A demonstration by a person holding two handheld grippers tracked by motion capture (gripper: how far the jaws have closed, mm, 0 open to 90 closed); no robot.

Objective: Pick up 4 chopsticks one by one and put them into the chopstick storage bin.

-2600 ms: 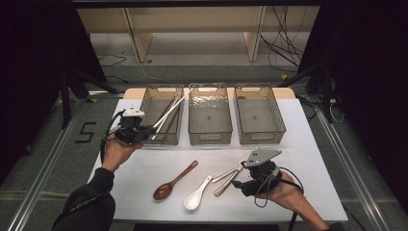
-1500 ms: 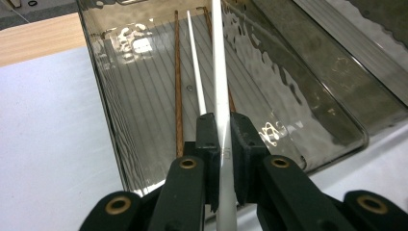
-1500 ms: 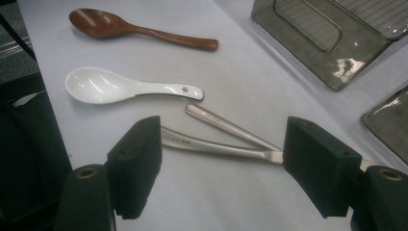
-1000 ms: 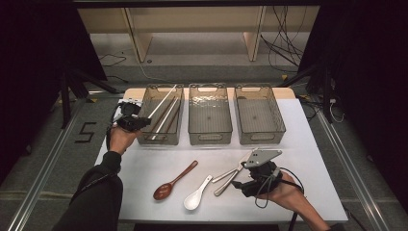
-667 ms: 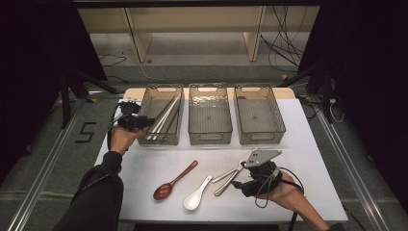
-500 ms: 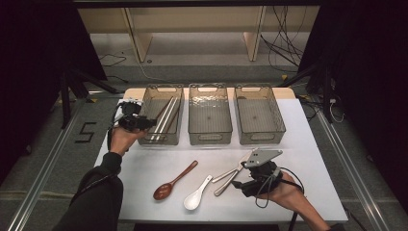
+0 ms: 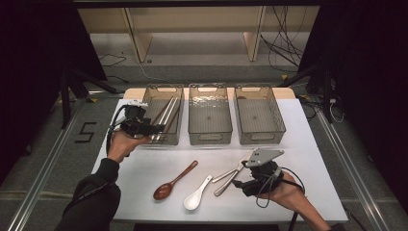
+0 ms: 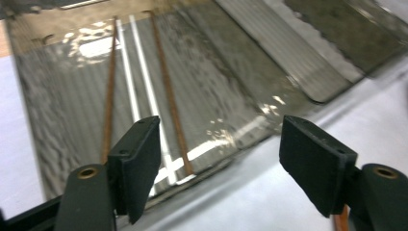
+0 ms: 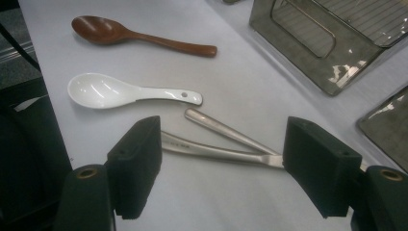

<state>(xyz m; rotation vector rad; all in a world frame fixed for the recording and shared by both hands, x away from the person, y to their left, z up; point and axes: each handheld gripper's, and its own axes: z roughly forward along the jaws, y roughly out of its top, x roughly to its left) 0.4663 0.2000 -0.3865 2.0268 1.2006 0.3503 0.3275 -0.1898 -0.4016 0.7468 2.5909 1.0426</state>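
Left gripper [image 7: 156, 128] spread, jaws just opened, nothing between them, over left bin [image 7: 150, 98] holding chopsticks [image 7: 166, 113], right gripper [image 9: 221, 159] spread above metal spoons [image 9: 216, 151], floor mark "5" [image 7: 84, 132].

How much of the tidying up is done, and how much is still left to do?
Done: the chopsticks lie in the left bin; the left gripper has just been opening, with nothing between its jaws. In hand: the open right gripper hovers over two metal utensils on the table. Left: those, the wooden spoon and the white spoon. The middle bin and right bin look empty.
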